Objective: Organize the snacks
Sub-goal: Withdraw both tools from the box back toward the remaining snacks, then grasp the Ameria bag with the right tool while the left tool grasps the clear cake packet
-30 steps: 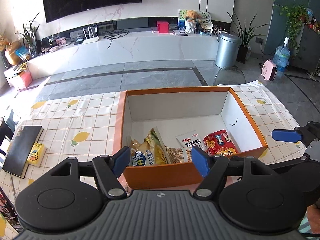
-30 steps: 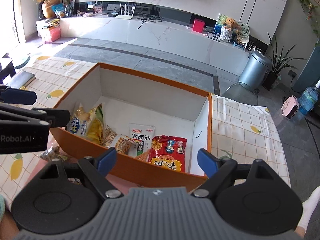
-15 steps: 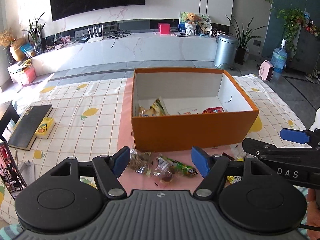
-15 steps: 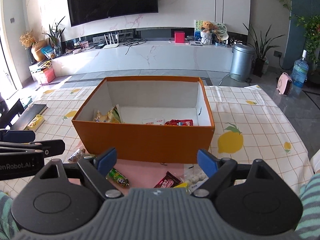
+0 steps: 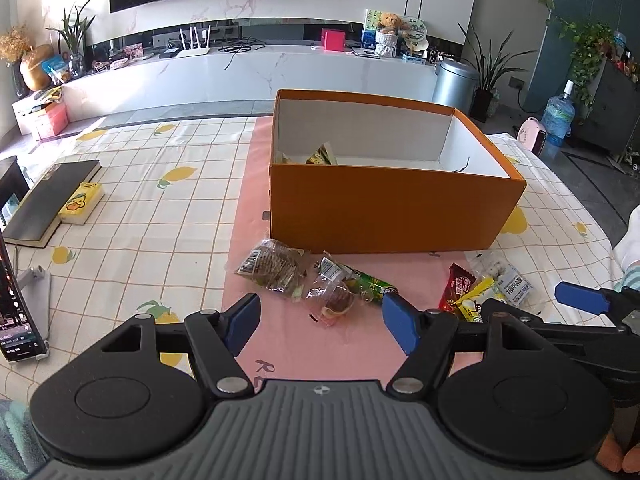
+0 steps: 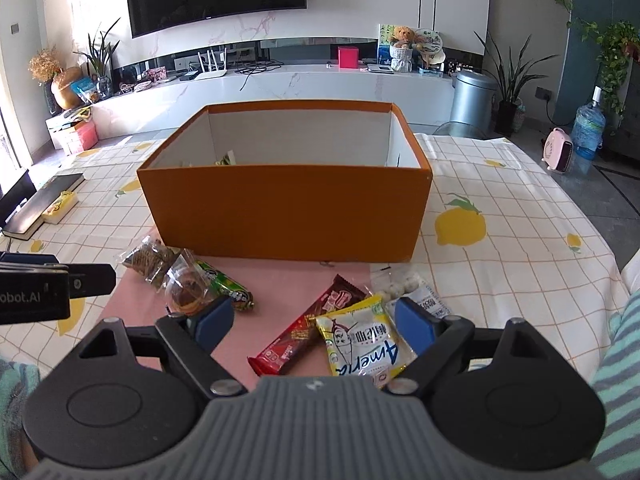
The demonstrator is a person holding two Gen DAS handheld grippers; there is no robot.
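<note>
An orange box stands on the pink runner, with snack packets showing inside at its left. In front of it lie loose snacks: a brown biscuit pack, a clear wrapped cake, a green packet, a red bar, a yellow-white packet and a white pack. My left gripper is open over the cake. My right gripper is open over the red bar and yellow packet.
A black book and a yellow box lie on the lemon-print cloth at the left. A phone on a stand is at the near left edge. A striped sleeve shows at the right.
Both grippers have pulled back from above the box and sunk toward the near table. The loose snacks in front of the box have come into view beneath them. Both stay open.
</note>
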